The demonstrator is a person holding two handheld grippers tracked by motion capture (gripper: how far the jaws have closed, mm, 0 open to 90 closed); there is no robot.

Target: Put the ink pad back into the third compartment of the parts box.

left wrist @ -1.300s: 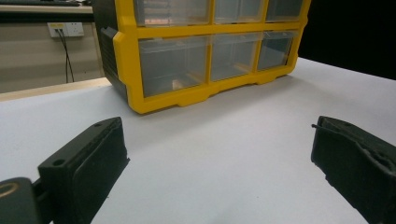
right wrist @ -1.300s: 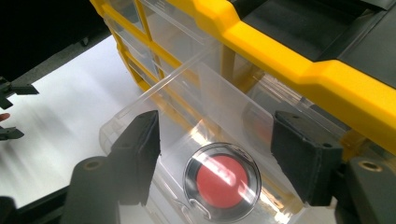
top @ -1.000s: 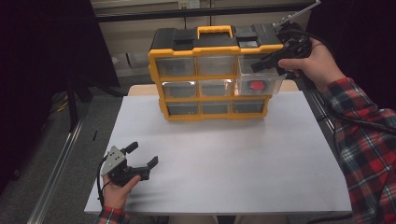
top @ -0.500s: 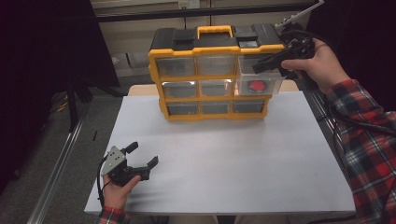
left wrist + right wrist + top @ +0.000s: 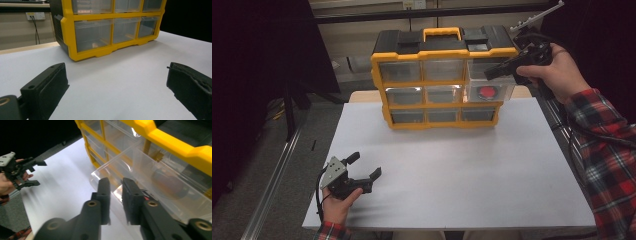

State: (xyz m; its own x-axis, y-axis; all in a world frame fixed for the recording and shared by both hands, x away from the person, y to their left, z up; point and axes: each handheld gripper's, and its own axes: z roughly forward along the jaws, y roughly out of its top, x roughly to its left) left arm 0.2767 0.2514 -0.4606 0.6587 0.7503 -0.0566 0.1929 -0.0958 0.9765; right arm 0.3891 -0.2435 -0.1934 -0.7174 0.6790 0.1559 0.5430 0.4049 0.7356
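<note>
Closing over the last sec: right gripper [image 5: 492,73] jaws, now narrowed onto front lip of clear plastic drawer [image 5: 489,91] w/ the lip between them; pads look close on it in right gripper view [image 5: 115,195], actual contact hard to confirm. Otherwise little shift vs earlier high view: drawer pulled out about as before, right hand [image 5: 557,70] much the same spot, left hand [image 5: 337,205] unmoved.

Drawer sits in mid row, right column of yellow-and-black plastic organiser box [image 5: 442,80] at far edge of white table [image 5: 462,170]. Slid part-way out toward person; long axis runs front-to-back, open front end facing near edge of table. Holds round red object [image 5: 486,92], seen through clear wall; in right gripper view only a dark reddish blur [image 5: 170,182] behind plastic, shape not readable.

Left gripper [image 5: 364,172] resting low near front-left corner of table, pointing toward organiser, jaws spread wide, nothing between them. In left gripper view [image 5: 117,82] both black jaws cut off by frame bottom and sides; organiser's lower two rows visible [image 5: 112,30], top cropped.

Hard to make out: contents of other drawers (glare, frosted look); small brownish speck in bottom-left drawer, left gripper view, not identifiable. Right gripper's rear part partly hidden by hand in high view. Plaid sleeve [image 5: 607,160] cut off at right edge. Background beyond table dark
</note>
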